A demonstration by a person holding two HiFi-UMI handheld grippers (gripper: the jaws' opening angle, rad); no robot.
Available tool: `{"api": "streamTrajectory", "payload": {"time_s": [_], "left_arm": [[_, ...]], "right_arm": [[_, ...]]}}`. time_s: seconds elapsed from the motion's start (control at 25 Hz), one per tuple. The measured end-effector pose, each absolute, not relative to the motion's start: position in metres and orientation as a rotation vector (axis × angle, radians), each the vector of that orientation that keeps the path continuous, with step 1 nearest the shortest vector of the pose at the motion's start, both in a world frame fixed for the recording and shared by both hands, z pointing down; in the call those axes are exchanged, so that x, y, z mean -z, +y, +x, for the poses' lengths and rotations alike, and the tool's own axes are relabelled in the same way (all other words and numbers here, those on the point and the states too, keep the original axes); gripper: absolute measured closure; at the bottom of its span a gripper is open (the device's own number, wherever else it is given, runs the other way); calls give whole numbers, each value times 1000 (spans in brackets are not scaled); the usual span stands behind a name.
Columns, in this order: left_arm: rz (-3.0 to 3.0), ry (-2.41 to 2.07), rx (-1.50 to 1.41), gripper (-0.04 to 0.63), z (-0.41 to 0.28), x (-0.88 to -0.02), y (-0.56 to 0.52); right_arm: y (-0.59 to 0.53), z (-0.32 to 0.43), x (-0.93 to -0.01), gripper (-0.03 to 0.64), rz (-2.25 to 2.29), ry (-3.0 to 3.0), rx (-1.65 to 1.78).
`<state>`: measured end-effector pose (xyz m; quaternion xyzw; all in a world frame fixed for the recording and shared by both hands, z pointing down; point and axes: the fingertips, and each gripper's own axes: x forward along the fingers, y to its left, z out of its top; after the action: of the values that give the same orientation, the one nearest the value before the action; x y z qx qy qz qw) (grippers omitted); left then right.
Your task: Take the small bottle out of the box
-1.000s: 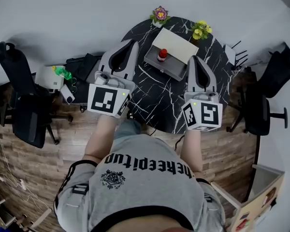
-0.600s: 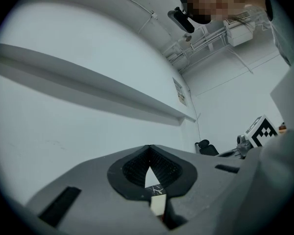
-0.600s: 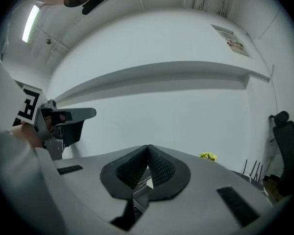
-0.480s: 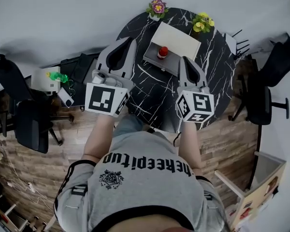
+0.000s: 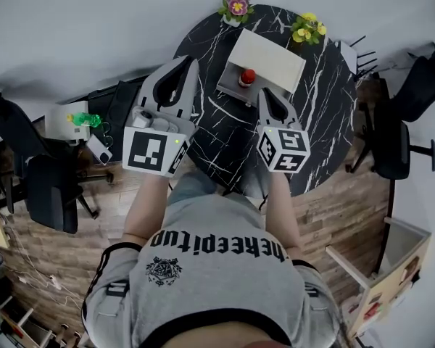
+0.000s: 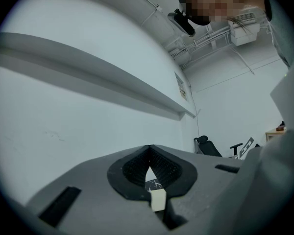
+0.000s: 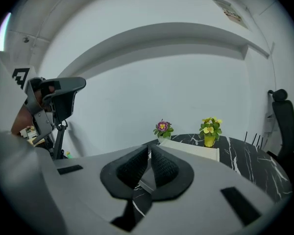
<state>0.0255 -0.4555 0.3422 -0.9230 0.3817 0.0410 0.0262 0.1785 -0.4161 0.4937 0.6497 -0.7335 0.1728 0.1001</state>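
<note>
While both tongs are held over the near half of the round black marble desk [image 5: 326, 100], the small bottle [image 5: 247, 77] is seen standing upright inside the open box [image 5: 230, 93], near the desk's middle. It is topped by a red cap. The white lid [image 5: 270, 59] is laid open on the box's far side.

The left tongs [image 5: 189, 64] are pointed away from the person over the desk's left edge, to the left of the box and apart from it. In the left gripper view the pads are pressed together at the tip and nothing is pinched – only a sliver of desk shows beneath them.

The right tongs [image 5: 262, 93] are aimed at the box's near right corner, just beside it; whether it is touched cannot be told. Their pads are likewise pressed together, and nothing is gripped.

Beyond the box, two flower pots are set at the desk's far edge, well apart from each other: a purple-flowered pot [image 5: 236, 7] and a yellow-flowered pot [image 5: 307, 27]. A black office chair [image 5: 394, 145] is placed to the desk's right.
</note>
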Motion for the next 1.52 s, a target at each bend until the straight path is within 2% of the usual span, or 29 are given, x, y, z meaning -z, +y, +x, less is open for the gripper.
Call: {"api": "streamTrajectory", "payload": {"time_s": [0.12, 0.68, 1.52], "left_arm": [[-2853, 1184, -118, 591, 20, -344, -463], [-2852, 1246, -53, 592, -12, -363, -499], [-2865, 1314, 32, 591, -40, -393, -531]], "right_arm": [[-425, 176, -507, 610, 1903, -2142, -552], [-469, 176, -572, 452, 1844, -1959, -700], [-508, 190, -631, 434, 1827, -1767, -741]]}}
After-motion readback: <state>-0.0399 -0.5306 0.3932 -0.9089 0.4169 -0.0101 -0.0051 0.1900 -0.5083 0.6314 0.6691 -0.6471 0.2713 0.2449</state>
